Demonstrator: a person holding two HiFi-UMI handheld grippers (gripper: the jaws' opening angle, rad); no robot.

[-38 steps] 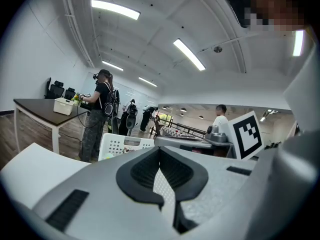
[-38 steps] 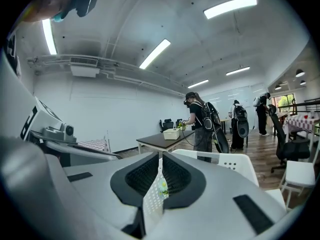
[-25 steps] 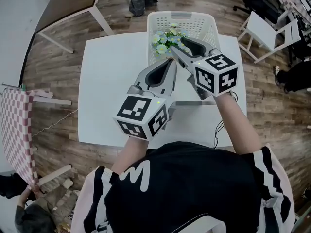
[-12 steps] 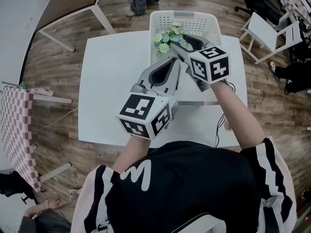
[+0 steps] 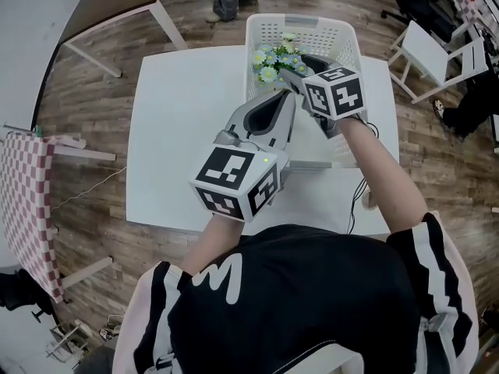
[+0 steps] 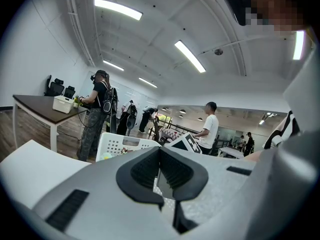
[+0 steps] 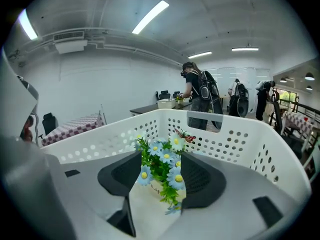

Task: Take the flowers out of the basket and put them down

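Right tool (image 7: 160, 180) is down in the white basket (image 5: 337, 36), jaws just spreading wide with the blue daisy flowers (image 7: 162, 170) between them ungripped, left tool (image 6: 160, 153) clenched empty over the counter (image 5: 179, 107), so grab, lift-out and set-down all remain.

Flowers (image 5: 274, 54) sit in the basket (image 5: 343, 36) on the table's (image 5: 179, 131) far side, between the right gripper's (image 7: 159, 180) jaws.
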